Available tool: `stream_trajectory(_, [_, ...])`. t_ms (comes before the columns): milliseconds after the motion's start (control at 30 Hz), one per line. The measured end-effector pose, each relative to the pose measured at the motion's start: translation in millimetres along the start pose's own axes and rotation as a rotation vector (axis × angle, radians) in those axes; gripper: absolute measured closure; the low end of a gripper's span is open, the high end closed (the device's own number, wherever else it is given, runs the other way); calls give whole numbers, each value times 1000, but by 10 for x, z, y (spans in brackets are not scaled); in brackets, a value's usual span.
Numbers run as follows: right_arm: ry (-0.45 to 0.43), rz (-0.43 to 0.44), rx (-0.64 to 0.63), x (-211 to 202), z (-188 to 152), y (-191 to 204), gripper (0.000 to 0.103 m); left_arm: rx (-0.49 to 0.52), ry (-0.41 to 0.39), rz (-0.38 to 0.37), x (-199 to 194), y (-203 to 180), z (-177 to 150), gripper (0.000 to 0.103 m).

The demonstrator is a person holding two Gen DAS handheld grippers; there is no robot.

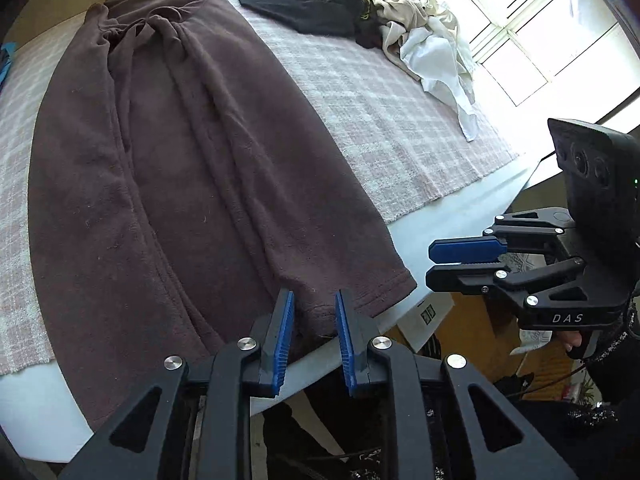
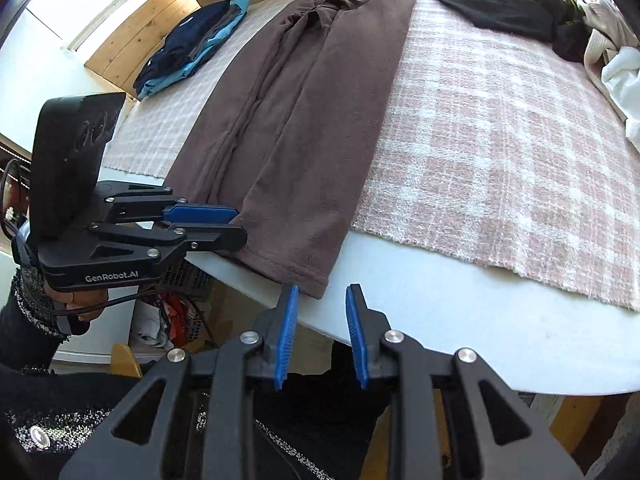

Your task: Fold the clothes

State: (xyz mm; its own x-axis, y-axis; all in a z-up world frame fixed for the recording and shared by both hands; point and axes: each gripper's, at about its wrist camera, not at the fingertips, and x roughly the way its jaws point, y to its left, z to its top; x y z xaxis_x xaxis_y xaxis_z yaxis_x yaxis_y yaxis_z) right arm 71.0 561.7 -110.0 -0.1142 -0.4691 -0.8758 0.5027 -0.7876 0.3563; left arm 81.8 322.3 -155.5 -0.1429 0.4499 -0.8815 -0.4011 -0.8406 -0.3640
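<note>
Both tongs narrow, empty: left gripper (image 1: pixel 314 312) over trousers (image 1: pixel 168 168) hem, right gripper (image 2: pixel 322 308) beside hem. Pinch both hem corners evenly, fold toward waist.

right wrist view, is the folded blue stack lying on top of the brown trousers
No, the folded blue stack lies apart from the brown trousers, on the checked blanket.

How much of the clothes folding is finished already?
Done: a folded stack sits at the table's far corner. In hand: brown trousers lie flat, legs together; both grippers, left and right, hover at the hem, jaws open, gripping nothing. Left: folding these, then the black garment and the pale heap.
</note>
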Motion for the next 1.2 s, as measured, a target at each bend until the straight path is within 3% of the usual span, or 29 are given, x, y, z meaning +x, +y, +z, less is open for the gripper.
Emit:
stream_trajectory(133, [-79,12,-61,44,211,194,78,32,27,35,-53,23,-120,84])
stream_trajectory(267, [55,-139,-179,459,165,289,77,2,-42,51,-521,181,-293,84])
stream_trajectory(333, [52,-148,-211,407,125,346,75,-27,-81,109,-769,356,-456,83])
stream_trajectory(433, [63,-59,-120,237,260,321,75,-79,-132,186,-1107,624,-696,83])
stream_trajectory(500, [43,36,-69,134,438,340,74,-132,-144,188,-1170,792,-820,83])
stream_trajectory(567, [31,93,-49,107,635,399,68,-150,-152,189,-1146,852,-866,83])
stream_trajectory(633, [25,75,-46,128,781,430,68,-150,-158,189,-1094,851,-879,83])
stream_trajectory(767, [52,19,-4,258,884,324,68,-87,-178,115,-990,614,-756,83])
stream_trajectory(900, [140,-61,-34,560,761,289,68,-20,-180,59,-814,361,-569,83])
stream_trajectory(1033, [227,-30,-116,656,651,383,67,6,-171,34,-642,208,-405,83])
stream_trajectory(1100, [219,4,-99,537,686,316,67,11,-168,36,-592,167,-365,83])
stream_trajectory(1200, [130,-75,-54,313,754,71,63,-26,-181,49,-659,250,-390,83])
